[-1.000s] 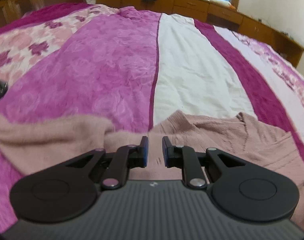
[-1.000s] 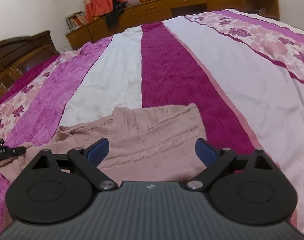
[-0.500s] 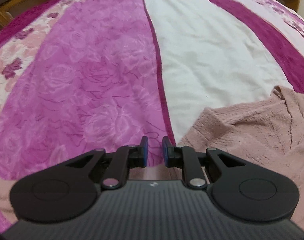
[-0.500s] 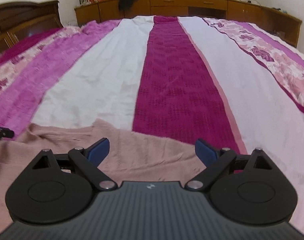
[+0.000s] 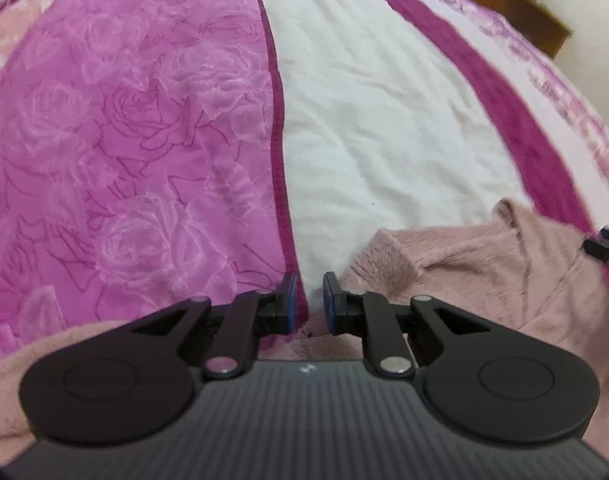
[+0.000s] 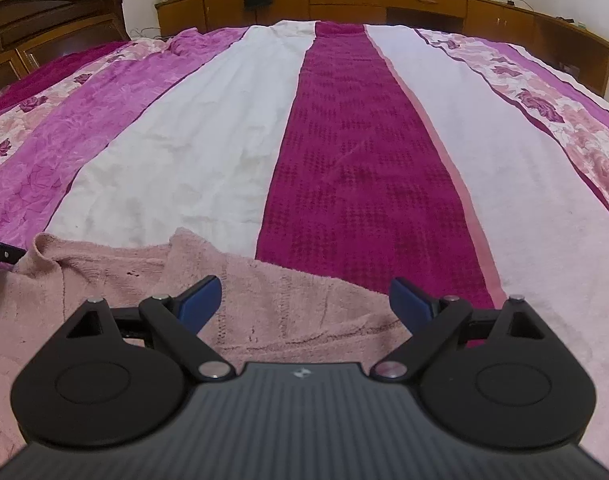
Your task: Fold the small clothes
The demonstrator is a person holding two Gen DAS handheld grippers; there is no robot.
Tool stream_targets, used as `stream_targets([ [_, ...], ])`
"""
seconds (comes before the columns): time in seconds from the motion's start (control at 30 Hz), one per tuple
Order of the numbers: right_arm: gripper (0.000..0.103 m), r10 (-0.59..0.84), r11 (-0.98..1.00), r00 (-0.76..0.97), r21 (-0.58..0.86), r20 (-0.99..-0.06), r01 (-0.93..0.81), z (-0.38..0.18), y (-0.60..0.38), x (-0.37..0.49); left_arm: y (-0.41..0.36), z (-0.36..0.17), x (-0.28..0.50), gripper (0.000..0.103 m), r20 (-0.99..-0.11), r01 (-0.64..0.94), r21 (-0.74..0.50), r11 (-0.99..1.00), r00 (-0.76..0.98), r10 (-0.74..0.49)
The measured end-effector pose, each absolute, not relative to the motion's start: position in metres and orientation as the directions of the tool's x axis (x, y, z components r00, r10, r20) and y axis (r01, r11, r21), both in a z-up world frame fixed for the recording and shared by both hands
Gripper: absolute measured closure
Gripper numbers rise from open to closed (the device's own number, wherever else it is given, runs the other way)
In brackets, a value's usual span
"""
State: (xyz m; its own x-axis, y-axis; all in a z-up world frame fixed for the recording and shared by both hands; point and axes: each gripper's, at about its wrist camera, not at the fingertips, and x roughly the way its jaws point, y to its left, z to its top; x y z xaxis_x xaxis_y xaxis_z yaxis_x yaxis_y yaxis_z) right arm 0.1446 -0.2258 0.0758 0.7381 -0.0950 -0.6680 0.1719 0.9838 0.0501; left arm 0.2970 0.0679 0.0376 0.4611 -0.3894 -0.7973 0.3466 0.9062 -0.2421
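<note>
Pink knit sweater point(image 6: 264, 300) is lying spread on the bed, over the striped purple, white and magenta bedspread point(image 6: 364, 168), close to the near edge in both wrist views.

Left gripper point(image 5: 308, 300) is pointing steeply down over the sweater's left part, fingers drawn nearly together with only a narrow slit between the blue pads. No fabric is showing in that slit, so it is judged to be holding nothing; the knit is lying below and behind the fingertips.

Right gripper point(image 6: 304, 304) is hovering over the sweater's far right edge with fingers standing wide apart, empty. Wide spread likely is preparing a bite on the thick knit edge.

Both grippers are sitting low over opposite sides of the garment, probably to take matching corners so the fold comes over evenly. Fold not yet begun; sweater is lying mostly flat, with wrinkles at the collar point(image 5: 516, 224).
</note>
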Motion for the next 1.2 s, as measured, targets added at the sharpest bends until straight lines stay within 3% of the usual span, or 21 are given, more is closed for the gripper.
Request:
stream_targets([
  [0.17,0.007,-0.082,0.985,0.749,0.060,-0.658,0.160,0.078,-0.223,0.140,0.068,0.041,0.293,0.069,-0.805,0.357,-0.243,0.902,0.444,-0.393],
  [0.43,0.007,-0.070,0.987,0.749,0.063,-0.659,0.147,0.077,-0.218,0.138,0.056,0.039,0.294,0.069,-0.820,0.407,-0.193,0.893,0.432,-0.375],
  [0.63,0.007,-0.062,0.988,0.753,0.067,-0.655,0.139,0.077,-0.218,0.136,0.079,0.052,0.297,0.068,-0.747,0.368,-0.342,0.865,0.452,-0.488],
  [0.9,0.007,-0.046,0.986,0.752,0.089,-0.657,0.138,0.074,-0.218,0.136,0.069,0.054,0.291,0.068,-0.775,0.471,-0.263,0.842,0.417,-0.475],
  [1.2,0.007,-0.043,0.990,0.757,0.076,-0.651,0.122,0.076,-0.214,0.136,0.059,0.028,0.296,0.071,-0.840,0.456,-0.193,0.869,0.381,-0.387],
])
